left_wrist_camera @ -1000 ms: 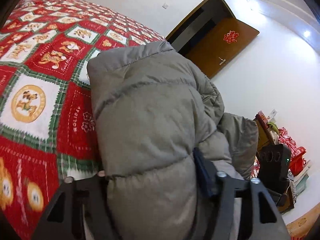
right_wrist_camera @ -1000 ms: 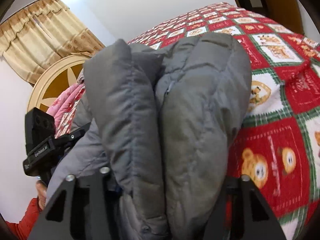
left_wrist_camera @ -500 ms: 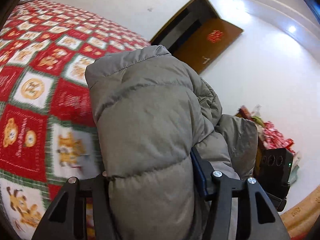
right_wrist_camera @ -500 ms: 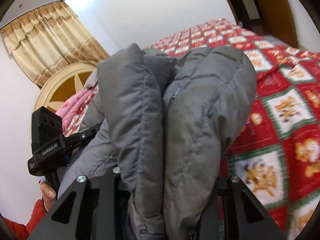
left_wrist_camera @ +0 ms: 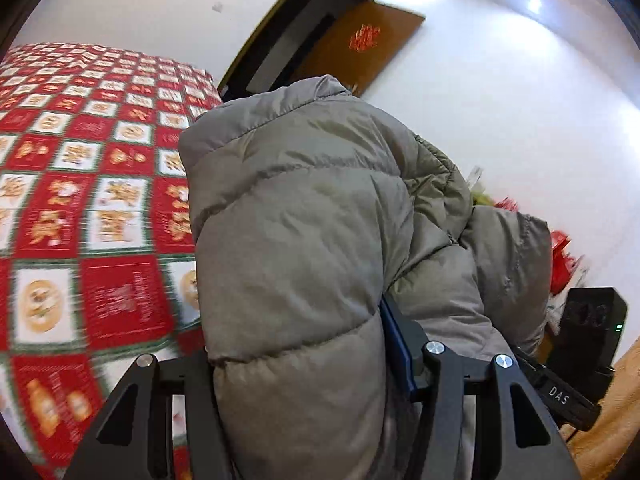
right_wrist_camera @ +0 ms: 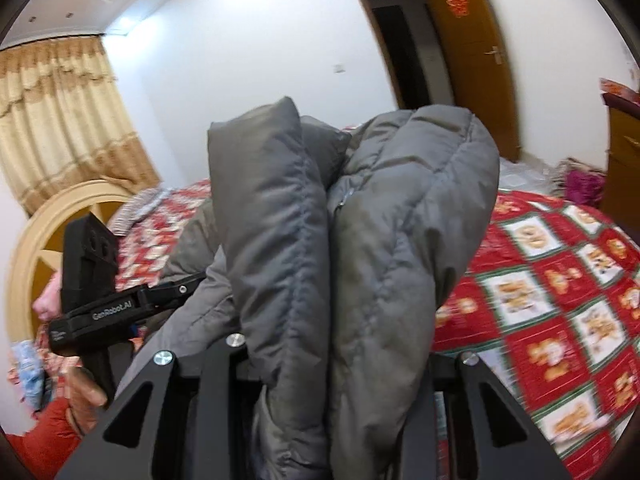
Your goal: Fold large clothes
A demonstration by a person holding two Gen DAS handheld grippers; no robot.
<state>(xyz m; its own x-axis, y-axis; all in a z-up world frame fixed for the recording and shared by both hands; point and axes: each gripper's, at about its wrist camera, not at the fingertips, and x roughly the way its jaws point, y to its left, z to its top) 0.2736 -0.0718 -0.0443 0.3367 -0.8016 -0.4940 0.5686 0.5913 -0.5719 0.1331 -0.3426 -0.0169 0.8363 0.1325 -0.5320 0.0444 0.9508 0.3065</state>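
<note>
Since a second ago I'm lifting the grey puffer jacket (left_wrist_camera: 304, 240) higher off the red quilt (left_wrist_camera: 80, 208). Both my left gripper (left_wrist_camera: 296, 364) and right gripper (right_wrist_camera: 336, 360) are clamping its bunched folds, holding it above the bed.

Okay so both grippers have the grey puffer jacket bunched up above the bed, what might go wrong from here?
1. The puffer jacket is thick and slippery-looking; the bunched folds between the right gripper fingers could slide out and the fold come undone.
2. The left gripper pinches only one padded section, so the loose part hanging to its right may unfold when set down.
3. Both views are blurred and largely blocked by fabric, so placement on the quilt may be off.
</note>
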